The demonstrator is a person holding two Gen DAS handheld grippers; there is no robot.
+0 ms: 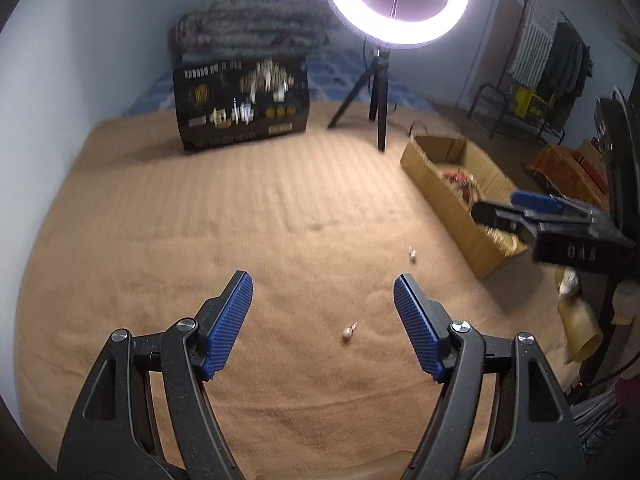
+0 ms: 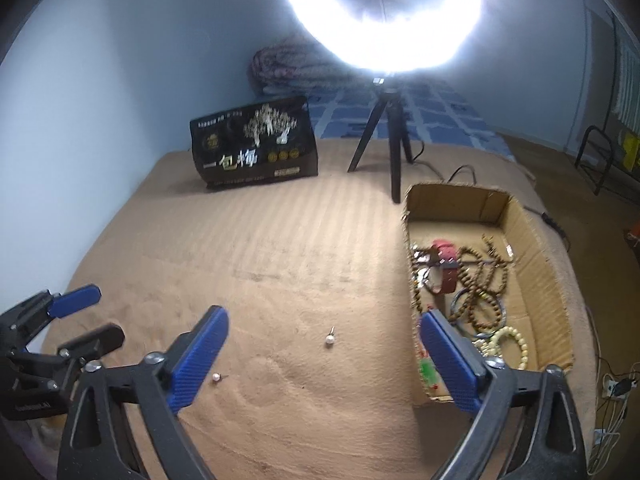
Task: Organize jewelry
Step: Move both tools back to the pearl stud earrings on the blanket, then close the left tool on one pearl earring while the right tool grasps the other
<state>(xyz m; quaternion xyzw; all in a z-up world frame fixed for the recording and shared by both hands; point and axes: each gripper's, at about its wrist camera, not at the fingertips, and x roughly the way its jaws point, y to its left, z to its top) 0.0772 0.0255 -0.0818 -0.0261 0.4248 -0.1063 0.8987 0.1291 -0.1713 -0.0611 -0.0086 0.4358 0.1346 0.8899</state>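
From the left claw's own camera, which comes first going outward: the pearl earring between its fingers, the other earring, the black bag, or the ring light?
1. Pearl earring, between the left claw's fingers.
2. Second earring, farther, to the right.
3. Black bag, standing at the blanket's far end.
4. Ring light, behind, upper right.

black bag (image 2: 256, 144): large characters "包梅" | right gripper (image 1: 496, 216) body: "DAS"

Two earrings (image 2: 329, 339) on blanket (image 2: 280, 248); box (image 2: 536, 264) right (beads inside); bag (image 2: 256, 144) behind.
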